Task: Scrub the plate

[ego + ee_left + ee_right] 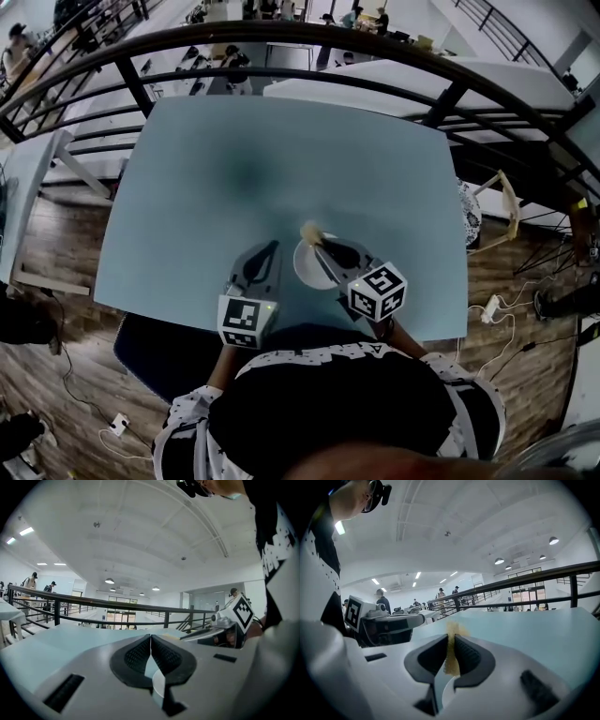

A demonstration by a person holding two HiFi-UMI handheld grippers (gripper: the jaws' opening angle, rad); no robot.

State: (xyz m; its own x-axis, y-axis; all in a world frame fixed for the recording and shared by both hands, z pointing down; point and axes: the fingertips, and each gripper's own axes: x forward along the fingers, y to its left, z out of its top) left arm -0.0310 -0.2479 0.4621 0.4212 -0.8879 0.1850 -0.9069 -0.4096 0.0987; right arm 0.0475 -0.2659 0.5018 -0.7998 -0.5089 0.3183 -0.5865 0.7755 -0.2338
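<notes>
The right gripper [451,641] is clenched on a yellowish sponge [452,629], which stands thin between the pads and pokes out past the tips. From the head view, the sponge [309,230] sits at the far rim of the white plate [306,266], and the gripper body reaches across the plate from the near side. The left gripper [150,638] has its jaws pressed together with nothing between them. It lies just beside the plate's left edge; whether it touches the rim is hard to tell from above. The plate rests near the front edge of the pale blue desk [234,169].

To scrub well, tilt the right gripper down so that the sponge's free end, not the jaw tips, meets the plate. Use light, short strokes and brace the rim with the left gripper, since a loose plate would likely slide on this smooth desk.
</notes>
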